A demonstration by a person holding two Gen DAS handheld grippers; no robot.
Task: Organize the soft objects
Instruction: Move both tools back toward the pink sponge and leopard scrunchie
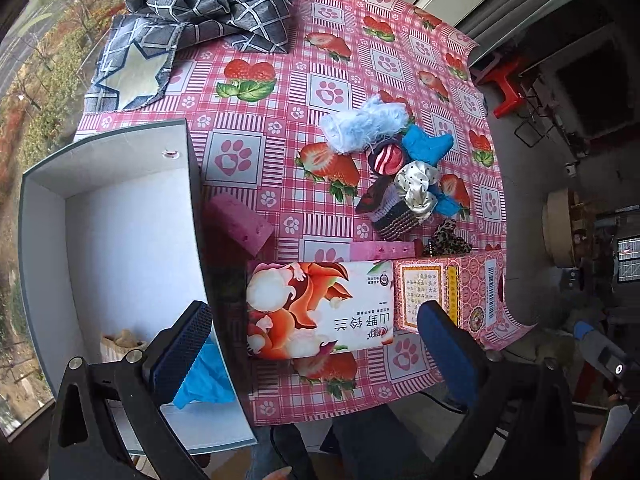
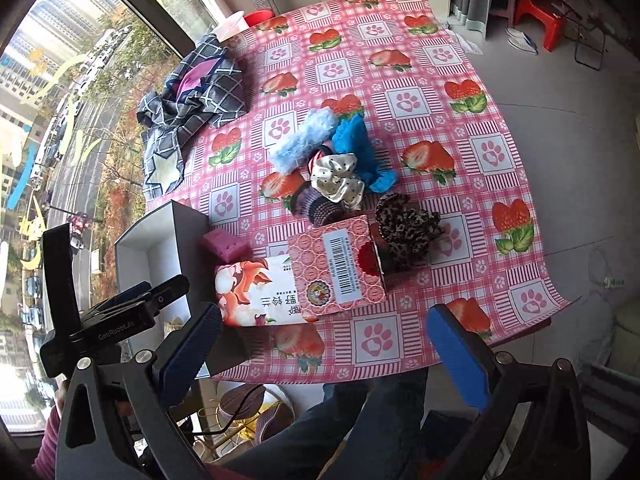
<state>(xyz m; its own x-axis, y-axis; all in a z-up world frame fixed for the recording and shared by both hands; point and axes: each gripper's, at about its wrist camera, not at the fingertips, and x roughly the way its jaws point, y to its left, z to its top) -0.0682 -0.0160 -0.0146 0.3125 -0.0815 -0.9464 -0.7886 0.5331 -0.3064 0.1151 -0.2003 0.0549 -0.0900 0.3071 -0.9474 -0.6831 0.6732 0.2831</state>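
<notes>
A pile of soft things lies mid-table: a pale blue fluffy piece (image 1: 362, 124) (image 2: 302, 138), blue cloth (image 1: 426, 144) (image 2: 356, 146), a white dotted scrunchie (image 1: 418, 186) (image 2: 338, 180), a knitted purple piece (image 1: 390, 208) (image 2: 316, 204) and a leopard scrunchie (image 1: 450, 240) (image 2: 408, 224). A white open box (image 1: 44, 240) (image 2: 160, 248) holds a blue cloth (image 1: 204, 376) and a beige item (image 1: 120, 340). My left gripper (image 1: 316, 344) is open at the box's near corner. My right gripper (image 2: 324, 348) is open over the table's near edge.
A tissue pack (image 1: 320, 308) (image 2: 260, 292), a pink patterned box (image 1: 448, 292) (image 2: 340, 264) and pink sponges (image 1: 240, 224) (image 2: 226, 246) lie near the front. A checked grey fabric (image 1: 208, 12) (image 2: 192, 96) sits at the far left. Red stools (image 2: 540, 16) stand on the floor.
</notes>
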